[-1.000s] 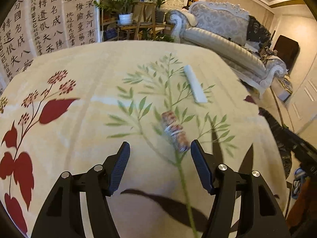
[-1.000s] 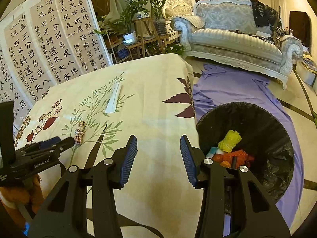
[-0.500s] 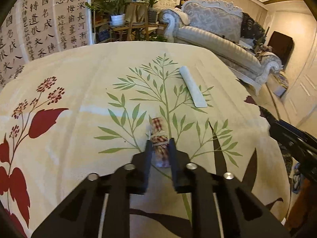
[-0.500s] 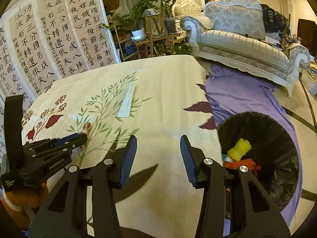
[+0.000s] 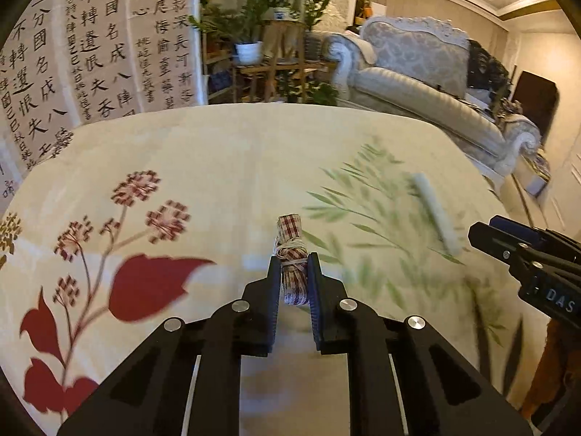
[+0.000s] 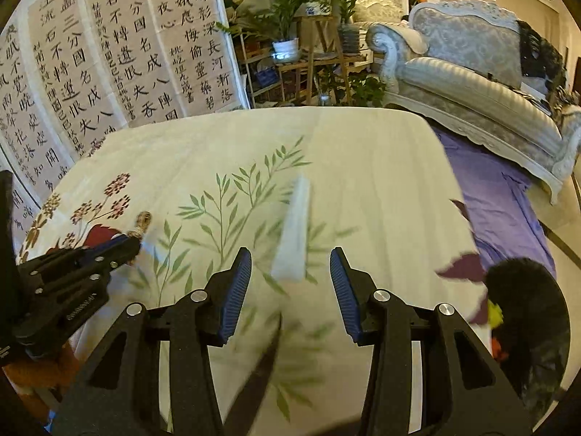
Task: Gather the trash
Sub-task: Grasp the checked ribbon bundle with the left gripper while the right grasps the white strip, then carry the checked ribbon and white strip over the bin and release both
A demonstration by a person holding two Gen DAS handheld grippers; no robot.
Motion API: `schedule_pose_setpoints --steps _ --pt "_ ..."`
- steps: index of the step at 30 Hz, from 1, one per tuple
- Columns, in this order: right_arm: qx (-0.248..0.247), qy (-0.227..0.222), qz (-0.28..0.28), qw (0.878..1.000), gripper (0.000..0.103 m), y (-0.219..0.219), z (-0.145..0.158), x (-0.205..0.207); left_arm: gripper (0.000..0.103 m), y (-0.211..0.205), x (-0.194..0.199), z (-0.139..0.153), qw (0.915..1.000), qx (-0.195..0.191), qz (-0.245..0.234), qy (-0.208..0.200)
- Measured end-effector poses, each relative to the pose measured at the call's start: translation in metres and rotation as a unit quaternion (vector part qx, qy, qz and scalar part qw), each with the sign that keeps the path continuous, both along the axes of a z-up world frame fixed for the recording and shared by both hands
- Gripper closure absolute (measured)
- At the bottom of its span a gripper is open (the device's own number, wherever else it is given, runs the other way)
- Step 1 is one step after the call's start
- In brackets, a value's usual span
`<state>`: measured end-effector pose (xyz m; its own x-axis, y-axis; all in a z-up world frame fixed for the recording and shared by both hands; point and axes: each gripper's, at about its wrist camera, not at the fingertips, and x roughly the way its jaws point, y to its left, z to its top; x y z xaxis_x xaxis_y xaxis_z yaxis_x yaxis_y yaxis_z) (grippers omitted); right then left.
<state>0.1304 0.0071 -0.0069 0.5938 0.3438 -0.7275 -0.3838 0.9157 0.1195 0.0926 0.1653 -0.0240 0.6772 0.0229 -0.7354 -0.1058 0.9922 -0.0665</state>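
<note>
My left gripper (image 5: pixel 294 265) is shut on a rolled red-and-white checked cloth bundle (image 5: pixel 291 250) tied with string, held just above the floral tablecloth (image 5: pixel 225 167). The bundle's tip also shows in the right wrist view (image 6: pixel 142 221), sticking out of the left gripper (image 6: pixel 129 245). My right gripper (image 6: pixel 290 265) is open, with a flat white paper strip (image 6: pixel 295 229) on the table just ahead between its fingers. The strip shows blurred in the left wrist view (image 5: pixel 434 212), with the right gripper (image 5: pixel 486 236) near it.
A black-lined trash bin (image 6: pixel 526 319) with yellow and orange trash stands on the floor off the table's right edge, on a purple sheet (image 6: pixel 497 196). A grey sofa (image 6: pixel 479 72), plant stands (image 6: pixel 308 47) and calligraphy panels (image 6: pixel 90 54) lie beyond the table.
My left gripper closed on the cloth bundle, lifted it and swung left. My right gripper moved left from the bin side to over the white strip.
</note>
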Motion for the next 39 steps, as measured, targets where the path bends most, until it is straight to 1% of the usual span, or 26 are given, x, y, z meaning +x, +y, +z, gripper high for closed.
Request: schedule_pose_setpoints --steps 1,4,7,8,10,11,15,18,23,32,39 --pt "-0.005 0.003 0.001 1.000 0.059 0.005 -0.003 0.005 0.087 0.004 0.002 -0.001 1.0000 0.000 0.004 0.001" --pt "-0.022 0.016 0.001 1.000 0.065 0.019 -0.013 0.023 0.087 0.013 0.005 -0.003 0.9999 -0.004 0.011 0.003" --pt "-0.031 0.028 0.001 0.999 0.074 0.025 -0.020 0.031 0.087 0.017 0.007 -0.003 0.9999 -0.008 0.014 0.004" --pt "-0.036 0.032 0.002 0.999 0.081 0.027 -0.023 0.032 0.087 0.017 0.007 -0.004 0.9999 -0.009 0.012 0.004" --pt "-0.046 0.027 0.002 0.999 0.088 0.030 -0.024 0.031 0.087 0.017 0.009 -0.004 0.9999 -0.009 0.010 0.004" --pt "-0.044 0.029 0.004 0.999 0.096 0.030 -0.024 0.030 0.087 0.017 0.008 -0.003 0.9999 -0.008 0.009 0.003" --pt "-0.036 0.030 0.001 0.999 0.096 0.022 -0.023 0.023 0.087 0.012 0.002 0.001 0.9999 -0.005 0.006 -0.008" --pt "-0.024 0.023 -0.003 0.999 0.096 0.010 -0.017 0.009 0.087 0.005 -0.003 0.004 0.9999 -0.010 0.000 -0.012" --pt "-0.011 0.009 -0.015 1.000 0.096 -0.013 -0.006 -0.018 0.087 -0.018 -0.015 0.012 0.9993 -0.017 -0.021 -0.025" --pt "-0.006 -0.018 -0.071 0.997 0.096 -0.074 0.010 -0.064 0.087 -0.081 -0.032 0.021 0.9956 -0.028 -0.082 -0.037" --pt "-0.004 -0.028 -0.130 0.991 0.096 -0.132 0.013 -0.091 0.087 -0.138 -0.040 0.026 0.9889 -0.036 -0.137 -0.045"
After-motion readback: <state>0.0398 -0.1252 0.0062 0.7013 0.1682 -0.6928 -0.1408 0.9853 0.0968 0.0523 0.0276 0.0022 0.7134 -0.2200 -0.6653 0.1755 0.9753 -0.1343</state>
